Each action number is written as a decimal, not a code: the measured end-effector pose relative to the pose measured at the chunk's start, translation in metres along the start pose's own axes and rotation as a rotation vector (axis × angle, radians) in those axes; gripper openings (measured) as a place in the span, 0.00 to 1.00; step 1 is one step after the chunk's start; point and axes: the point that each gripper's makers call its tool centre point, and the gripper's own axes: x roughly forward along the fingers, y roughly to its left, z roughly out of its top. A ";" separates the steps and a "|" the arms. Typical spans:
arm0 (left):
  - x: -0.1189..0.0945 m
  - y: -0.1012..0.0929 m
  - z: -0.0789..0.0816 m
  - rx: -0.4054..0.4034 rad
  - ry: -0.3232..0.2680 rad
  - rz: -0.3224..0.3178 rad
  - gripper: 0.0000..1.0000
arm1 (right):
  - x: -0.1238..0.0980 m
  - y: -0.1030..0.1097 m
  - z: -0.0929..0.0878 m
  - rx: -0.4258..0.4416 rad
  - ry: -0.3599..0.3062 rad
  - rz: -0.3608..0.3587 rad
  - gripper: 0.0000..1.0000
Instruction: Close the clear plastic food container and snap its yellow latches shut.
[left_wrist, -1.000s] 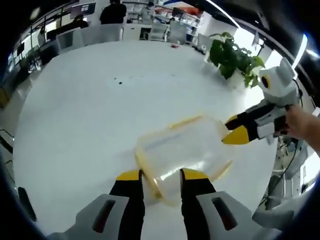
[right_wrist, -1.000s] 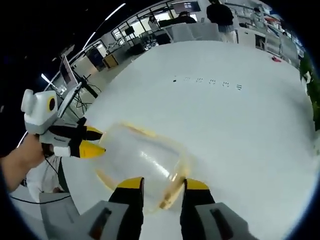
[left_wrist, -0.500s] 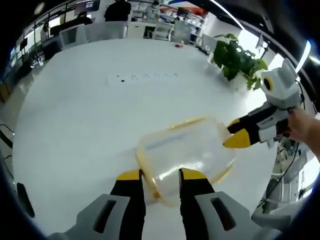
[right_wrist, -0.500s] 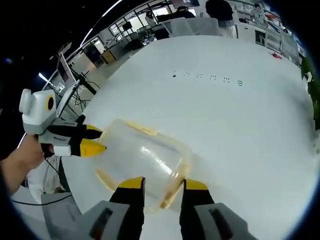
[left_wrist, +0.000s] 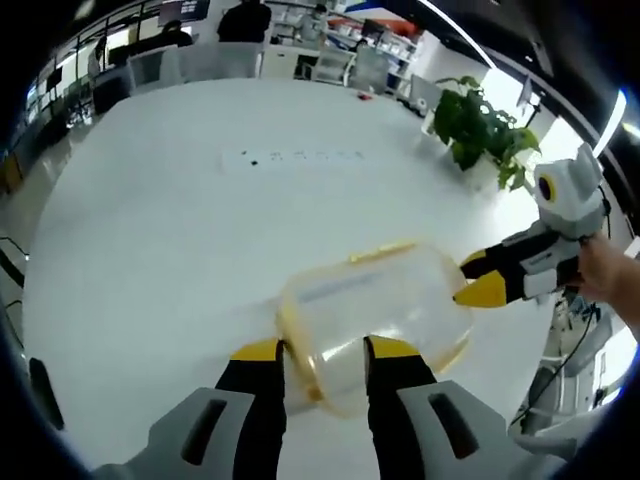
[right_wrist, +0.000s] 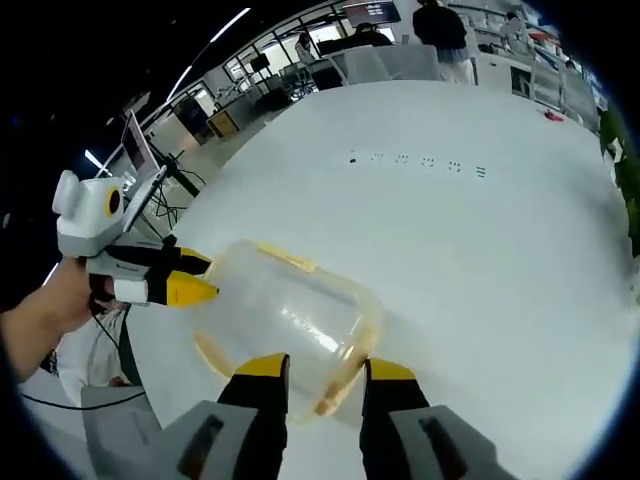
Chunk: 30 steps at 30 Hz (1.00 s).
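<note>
On the white surface lies the clear plastic food container, yellow-trimmed, lid down. Left tongs pinch its near end; right tongs pinch the opposite end, each pair's yellow tips straddling the rim.

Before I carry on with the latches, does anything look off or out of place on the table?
Nothing stands out. The clear container sits between the left gripper and right gripper, nothing spilled or broken on the white table.
</note>
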 end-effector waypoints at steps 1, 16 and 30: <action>0.000 0.000 0.000 0.001 -0.001 0.000 0.29 | 0.000 0.000 0.000 0.001 -0.001 0.000 0.25; 0.007 -0.011 0.003 -0.049 -0.004 -0.019 0.22 | -0.003 -0.005 0.002 -0.002 0.044 -0.026 0.23; 0.006 -0.009 0.000 -0.039 -0.005 -0.034 0.25 | -0.004 -0.007 0.003 0.022 -0.001 -0.046 0.26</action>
